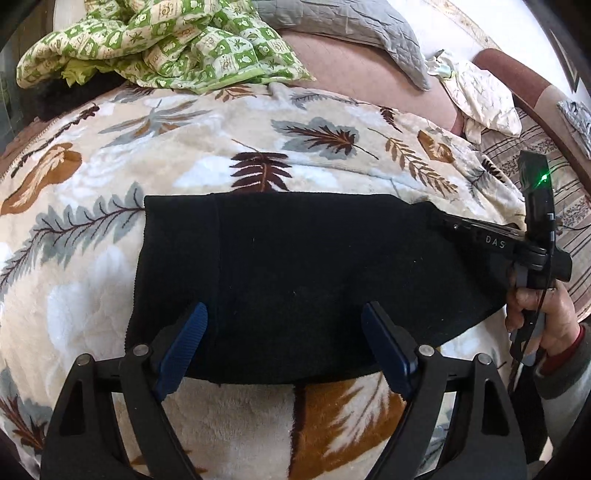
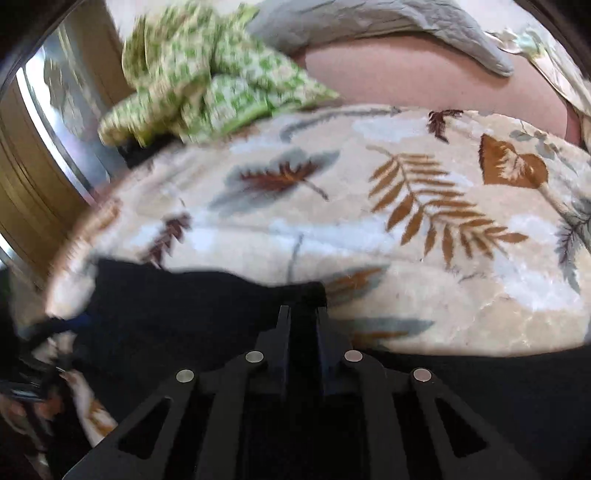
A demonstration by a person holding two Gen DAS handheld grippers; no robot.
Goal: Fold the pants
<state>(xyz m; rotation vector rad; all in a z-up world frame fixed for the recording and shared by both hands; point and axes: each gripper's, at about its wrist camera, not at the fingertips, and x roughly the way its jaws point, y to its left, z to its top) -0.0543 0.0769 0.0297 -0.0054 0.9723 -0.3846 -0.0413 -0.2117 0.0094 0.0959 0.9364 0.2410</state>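
Pants lie as a compact black slab on the leaf-print blanket that covers the bed, already folded down to a short rectangle. We judge the step in hand to be one more fold or a final tidy-up of that slab. Our left tongs stand wide apart over the near edge of the cloth, gripping nothing. Our right tongs are closed narrowly on the far right corner of the black fabric, and in the left wrist view we see that tool reaching in from the right edge. To do this well, we would lift the pinched corner only a little, carry it straight across so the edges meet, and bring the left tongs down on the near hem to keep the lower layers from sliding on the plush pile. Much stays unclear: the right wrist view is smeared by motion, so we cannot tell how many layers the right tongs have caught. Black on black hides the creases, and the waistband and leg ends cannot be told apart. A green patterned cloth and a grey quilted cover lie bunched well beyond.
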